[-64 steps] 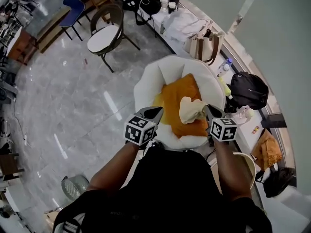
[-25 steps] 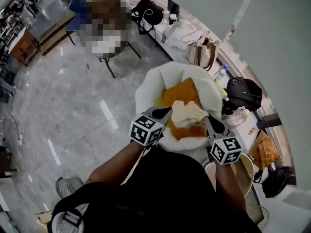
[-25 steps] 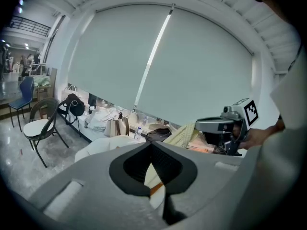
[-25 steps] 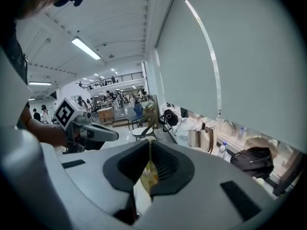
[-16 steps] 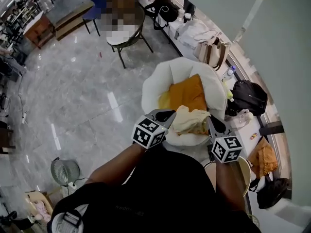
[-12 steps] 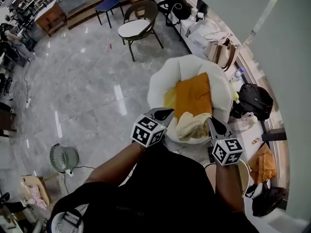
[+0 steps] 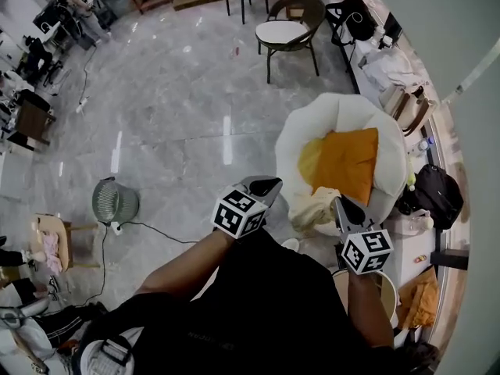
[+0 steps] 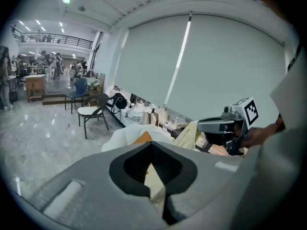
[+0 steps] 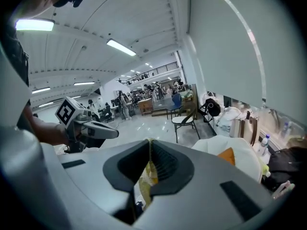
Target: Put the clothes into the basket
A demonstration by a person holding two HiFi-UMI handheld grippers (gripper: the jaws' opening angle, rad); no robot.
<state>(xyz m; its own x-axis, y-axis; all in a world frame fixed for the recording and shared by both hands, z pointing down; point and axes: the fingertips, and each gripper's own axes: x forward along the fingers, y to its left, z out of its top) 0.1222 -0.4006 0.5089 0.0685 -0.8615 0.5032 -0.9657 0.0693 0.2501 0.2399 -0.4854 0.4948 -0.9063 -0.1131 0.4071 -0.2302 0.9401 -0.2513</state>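
My right tongs (image 7: pixel 339 201) were clamped shut on a crumpled cream cloth (image 7: pixel 314 209). My left tongs (image 7: pixel 272 183) were closed on its other end, beside a round white padded chair (image 7: pixel 287 143).

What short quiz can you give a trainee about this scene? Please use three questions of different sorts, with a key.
1. Multiple choice: which gripper has its jaws shut on the cream garment?
A) left gripper
B) right gripper
C) neither

2. True or false: the cream garment already lies in a basket.

3. Fill in: the orange cloth lies in the ___ armchair.

Key: 1 B. 2 false; it hangs from the gripper, beside the armchair. 3 white.
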